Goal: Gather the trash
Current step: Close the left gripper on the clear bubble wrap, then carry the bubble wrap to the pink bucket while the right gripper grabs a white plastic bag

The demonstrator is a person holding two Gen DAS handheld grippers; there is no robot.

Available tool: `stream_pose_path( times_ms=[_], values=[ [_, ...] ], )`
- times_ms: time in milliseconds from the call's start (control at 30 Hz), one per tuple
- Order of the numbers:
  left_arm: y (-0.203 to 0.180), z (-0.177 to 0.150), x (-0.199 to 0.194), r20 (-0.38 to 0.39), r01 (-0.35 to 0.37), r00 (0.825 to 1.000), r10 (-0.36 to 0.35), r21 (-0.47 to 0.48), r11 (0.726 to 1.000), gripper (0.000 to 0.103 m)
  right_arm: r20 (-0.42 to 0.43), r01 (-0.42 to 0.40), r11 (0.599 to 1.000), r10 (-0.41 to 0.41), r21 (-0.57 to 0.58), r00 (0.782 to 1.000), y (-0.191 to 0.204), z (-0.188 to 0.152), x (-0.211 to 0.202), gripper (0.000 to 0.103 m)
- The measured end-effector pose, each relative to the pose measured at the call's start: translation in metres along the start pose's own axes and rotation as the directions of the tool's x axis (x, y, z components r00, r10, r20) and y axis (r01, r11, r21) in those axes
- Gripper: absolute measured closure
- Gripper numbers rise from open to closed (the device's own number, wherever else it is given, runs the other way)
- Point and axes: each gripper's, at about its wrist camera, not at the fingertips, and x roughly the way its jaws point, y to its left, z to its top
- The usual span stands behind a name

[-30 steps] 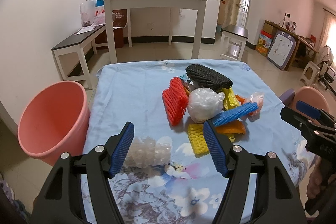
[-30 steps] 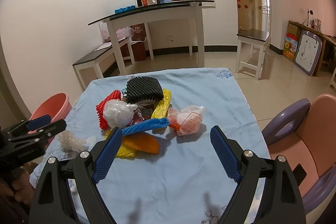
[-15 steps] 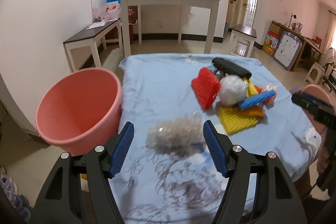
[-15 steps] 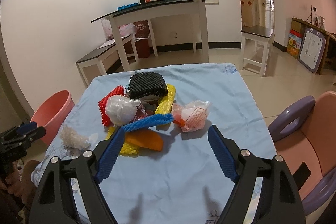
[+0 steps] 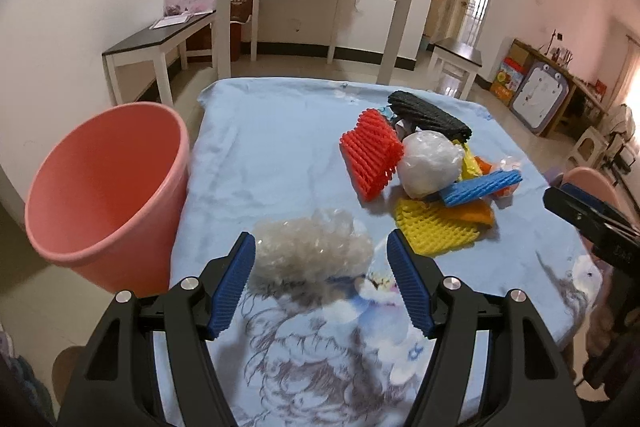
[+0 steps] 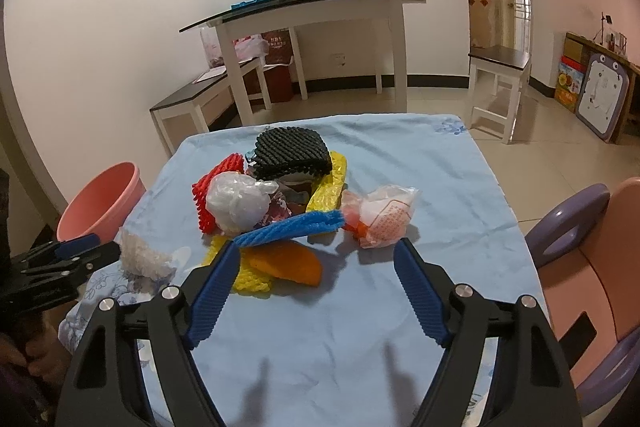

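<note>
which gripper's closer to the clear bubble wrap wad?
Left. The left gripper straddles the bubble wrap wad; the right gripper, closing on nothing, faces the foam-net pile beside it.

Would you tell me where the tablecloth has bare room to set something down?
Free: the far strip behind the black foam net, and the near patch before the right gripper. Crowded: the centre pile around the white bag.

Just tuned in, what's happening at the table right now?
A person holds a gripper in each hand, clearing trash off the blue tablecloth. The left gripper is open around the clear bubble-wrap wad, not yet pinching it, with the pink bin beside the table. The right gripper hovers before the pile of foam nets, its jaws closing on nothing.
</note>
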Motion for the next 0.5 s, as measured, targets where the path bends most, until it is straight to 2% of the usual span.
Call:
stream_pose_path(
  times_ms=[167, 267, 333, 433, 500],
  values=[
    [-0.004, 0.007, 0.013, -0.009, -0.030, 1.000, 0.030, 0.000, 1.000, 0.035, -0.009, -0.014, 1.000, 0.014, 0.006, 1.000, -0.001, 0.002, 0.005, 0.029],
    [-0.005, 0.010, 0.019, -0.016, -0.039, 0.999, 0.039, 0.004, 0.999, 0.049, -0.014, -0.027, 1.000, 0.027, 0.006, 1.000, -0.001, 0.004, 0.008, 0.032],
    [-0.005, 0.010, 0.026, -0.040, -0.037, 0.998, 0.038, 0.009, 0.999, 0.065, -0.016, -0.036, 0.999, 0.036, 0.003, 0.999, 0.001, 0.005, 0.009, 0.034],
    [-0.005, 0.010, 0.029, -0.050, -0.046, 0.998, 0.047, 0.014, 0.999, 0.079, -0.015, -0.050, 0.999, 0.050, -0.003, 0.999, 0.003, 0.008, 0.011, 0.036],
    [-0.001, 0.011, 0.026, -0.054, -0.036, 0.998, 0.036, 0.003, 0.999, 0.083, -0.014, -0.061, 0.998, 0.061, -0.004, 0.998, 0.005, 0.011, 0.011, 0.037]
  ],
)
